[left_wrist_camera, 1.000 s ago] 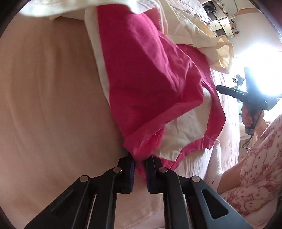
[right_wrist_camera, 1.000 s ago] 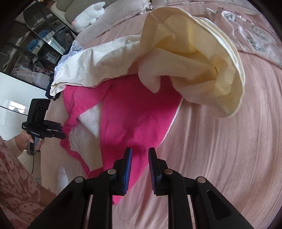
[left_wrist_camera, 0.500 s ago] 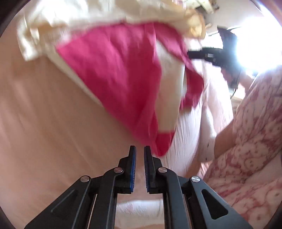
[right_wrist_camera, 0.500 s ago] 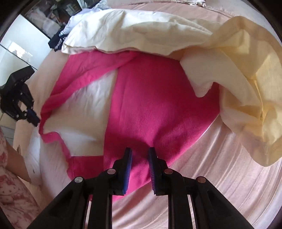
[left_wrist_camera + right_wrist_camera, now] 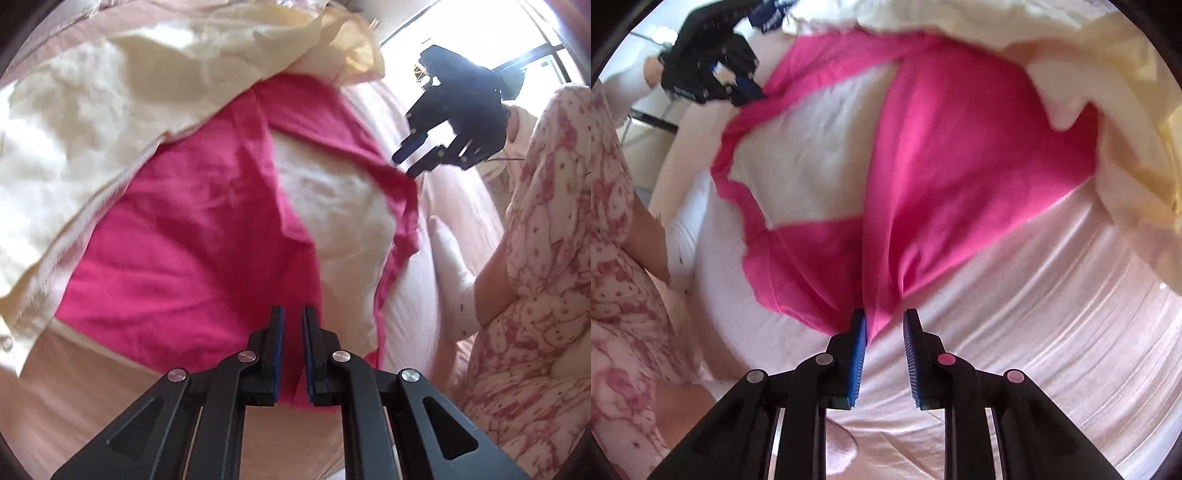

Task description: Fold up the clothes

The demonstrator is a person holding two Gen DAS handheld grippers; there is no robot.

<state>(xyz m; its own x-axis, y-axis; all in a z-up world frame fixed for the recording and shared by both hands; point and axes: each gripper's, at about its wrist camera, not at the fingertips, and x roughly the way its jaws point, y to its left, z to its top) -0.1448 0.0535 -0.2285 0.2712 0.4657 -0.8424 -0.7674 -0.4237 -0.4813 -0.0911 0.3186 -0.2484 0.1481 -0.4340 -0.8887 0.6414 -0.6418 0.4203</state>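
A pink garment with a white panel [image 5: 207,236] lies spread on the pale pink bed; it also shows in the right wrist view [image 5: 960,155]. My left gripper [image 5: 292,321] hovers over its near edge, jaws a narrow gap apart, holding nothing. My right gripper [image 5: 884,323] is open at the garment's near tip; pink cloth reaches between the fingers, unclamped. Each gripper also shows in the other's view, the right one [image 5: 417,155] and the left one [image 5: 738,85], at opposite edges of the garment.
A cream garment [image 5: 122,96] lies bunched over the far side of the pink one, also seen in the right wrist view [image 5: 1115,122]. The pink bed sheet [image 5: 1052,295] surrounds them. The person's patterned pyjamas [image 5: 535,295] stand at the bed's edge.
My left gripper let go of the pink garment's corner and drew back over it. The garment dropped flat. My right gripper moved down to its near tip and opened wider.
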